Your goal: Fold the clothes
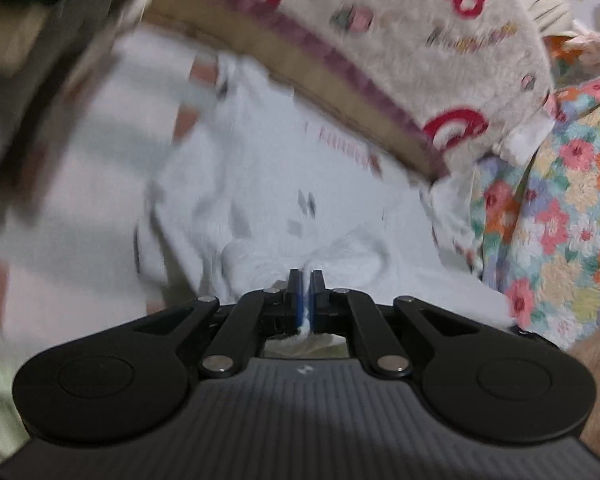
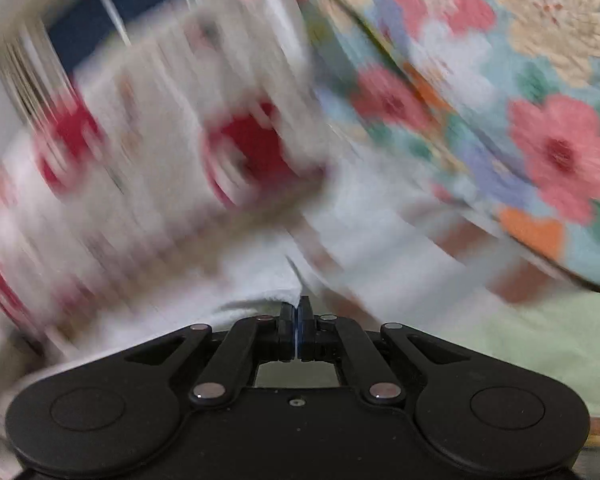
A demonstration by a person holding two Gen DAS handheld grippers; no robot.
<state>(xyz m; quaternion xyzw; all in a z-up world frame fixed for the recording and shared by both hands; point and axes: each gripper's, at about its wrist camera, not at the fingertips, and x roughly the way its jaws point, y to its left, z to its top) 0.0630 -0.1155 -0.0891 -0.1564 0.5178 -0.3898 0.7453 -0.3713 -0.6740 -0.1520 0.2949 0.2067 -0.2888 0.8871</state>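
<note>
A white garment (image 1: 268,184) with small dark and pink printed marks spreads ahead in the left wrist view. My left gripper (image 1: 305,276) is shut on a bunched fold of it, and white cloth shows between the pads. In the right wrist view the picture is badly blurred. My right gripper (image 2: 299,304) is shut on a thin white edge of the garment (image 2: 268,280) that rises to its tips. How the rest of the garment hangs between the two grippers is hidden.
A fluffy cream blanket with red shapes (image 1: 420,40) lies over a brown edge at the top. The same blanket (image 2: 140,152) fills the left of the right wrist view. A floral quilt (image 1: 560,208) lies at the right, and the quilt (image 2: 520,100) shows again. Pale green bedding (image 2: 540,340) lies below it.
</note>
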